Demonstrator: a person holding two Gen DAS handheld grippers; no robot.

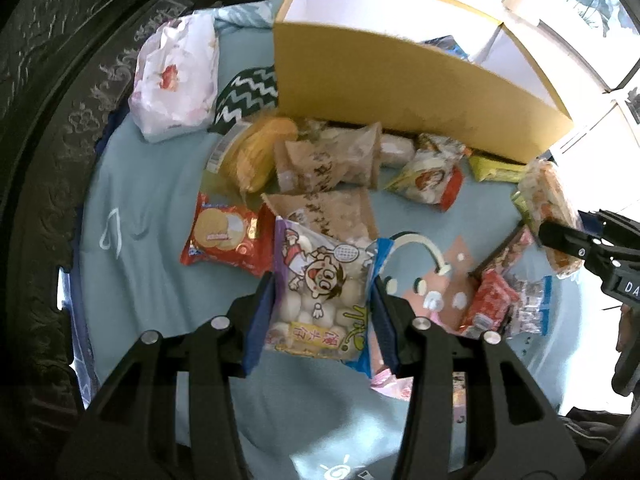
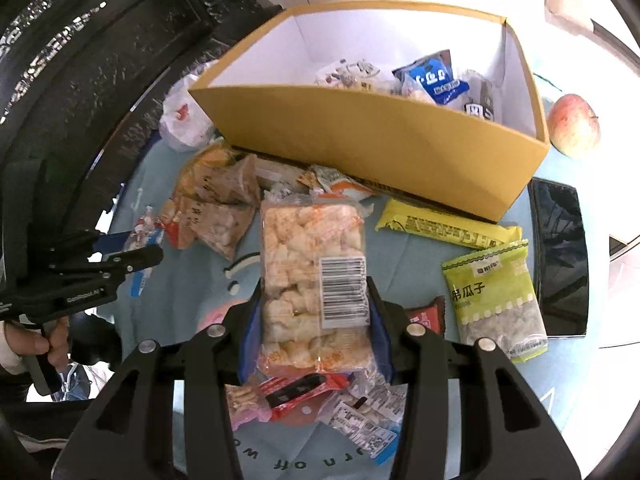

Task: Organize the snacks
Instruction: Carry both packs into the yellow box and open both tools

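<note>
Left wrist view cuts off my left gripper point(image 1: 324, 304) — it clamps the clear cartoon-printed bag of white round snacks point(image 1: 320, 296). My right gripper point(image 2: 314, 316) clamps the clear packet of pale puffed pieces point(image 2: 312, 280) — before the yellow cardboard box point(image 2: 368, 144).

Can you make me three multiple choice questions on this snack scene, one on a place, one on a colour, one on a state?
1. Where is the apple?
A. inside the box
B. beside the box, outside it
C. in the left gripper

2. What colour is the outside of the box?
A. yellow
B. red
C. green

3. What is the right gripper doing?
A. open and empty
B. shut on a clear bag of puffed snacks
C. shut on a phone

Answers:
1 B, the apple sits past the box's outer wall.
2 A, its outer walls are yellow, white inside.
3 B, both pads press the bag's sides.
</note>
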